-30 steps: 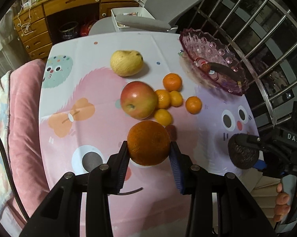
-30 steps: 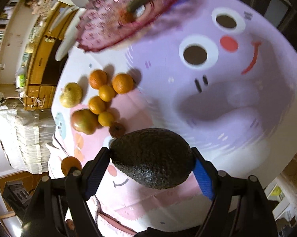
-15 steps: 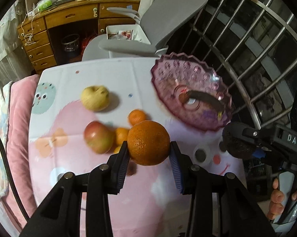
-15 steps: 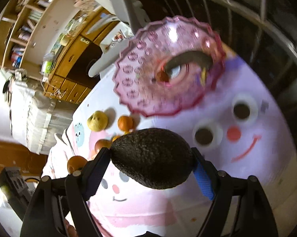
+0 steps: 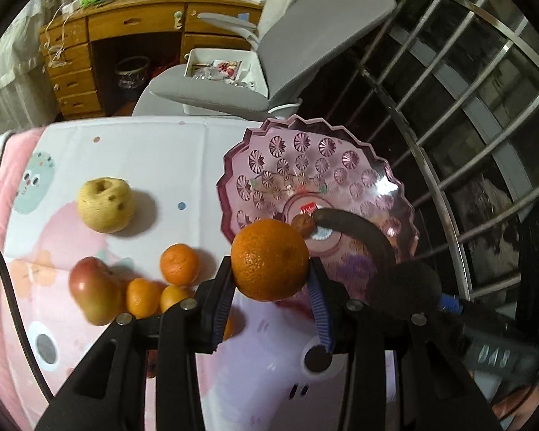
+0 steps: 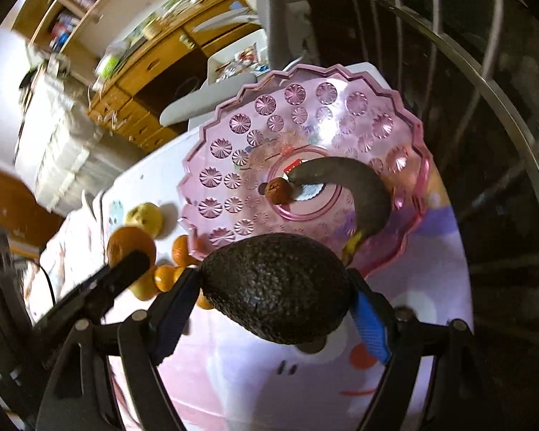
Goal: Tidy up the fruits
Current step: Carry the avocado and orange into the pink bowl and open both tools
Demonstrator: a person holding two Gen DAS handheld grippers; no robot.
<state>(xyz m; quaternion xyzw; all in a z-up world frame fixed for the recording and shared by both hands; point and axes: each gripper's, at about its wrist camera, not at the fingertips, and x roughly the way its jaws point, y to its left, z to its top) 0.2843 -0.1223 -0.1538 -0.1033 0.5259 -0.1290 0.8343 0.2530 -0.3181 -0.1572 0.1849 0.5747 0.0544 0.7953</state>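
both grippers have advanced from the near part of the table toward the pink glass bowl (image 5: 341, 165), which now sits much closer in both views than one second ago. left gripper (image 5: 269, 287) is clenched on the large orange (image 5: 269, 260), held in the air at the near rim of the bowl, not yet over its centre. right gripper (image 6: 275, 305) is clenched on the dark avocado (image 6: 276, 287), also held aloft at the near rim; in the left wrist view it appears just to the right of the orange. inside the bowl lie a blackened banana (image 6: 355, 186) and a small brown fruit (image 6: 278, 191) touching its tip; nothing else is visible in there. progress, as a judgement: early stage, two pieces deposited and two in transit. remaining on the patterned tablecloth (image 5: 154, 151) are a yellow pear-like fruit (image 5: 104, 205), a red apple (image 5: 95, 294) and a cluster of small tangerines (image 5: 179, 264) beside the apple, at least three, with more possibly hidden behind the left gripper. next step is likely to lower each carried fruit into a bare part of the bowl, clear of the banana, then release and return for the loose fruit.
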